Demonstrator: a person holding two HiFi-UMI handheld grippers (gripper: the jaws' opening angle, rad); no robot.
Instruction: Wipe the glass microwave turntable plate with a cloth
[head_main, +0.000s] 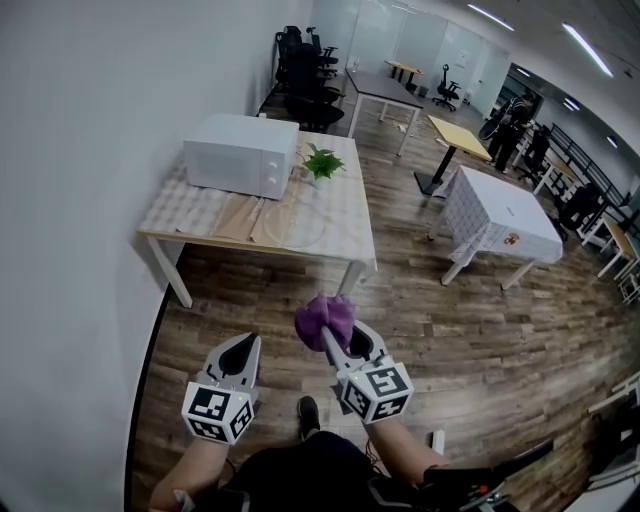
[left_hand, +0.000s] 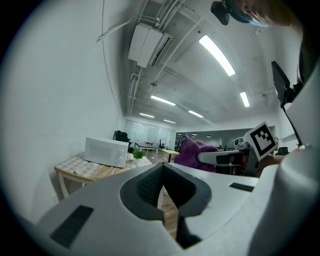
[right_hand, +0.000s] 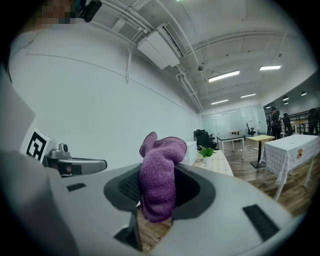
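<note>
The glass turntable plate (head_main: 290, 226) lies flat on a wooden table (head_main: 200, 216) across the room, in front of a white microwave (head_main: 241, 155). Both grippers hang over the wood floor, well short of that table. My right gripper (head_main: 336, 336) is shut on a bunched purple cloth (head_main: 325, 317), which sticks up from between the jaws (right_hand: 158, 185). My left gripper (head_main: 242, 348) is beside it to the left, with its jaws together and nothing in them (left_hand: 163, 169). In the left gripper view the cloth (left_hand: 193, 152) shows to the right.
A small green plant (head_main: 321, 163) stands by the microwave. A white wall runs along the left. To the right stand a table with a white cloth (head_main: 505, 214), a yellow desk (head_main: 458, 136), black office chairs (head_main: 305, 62) and people (head_main: 514, 121) far back.
</note>
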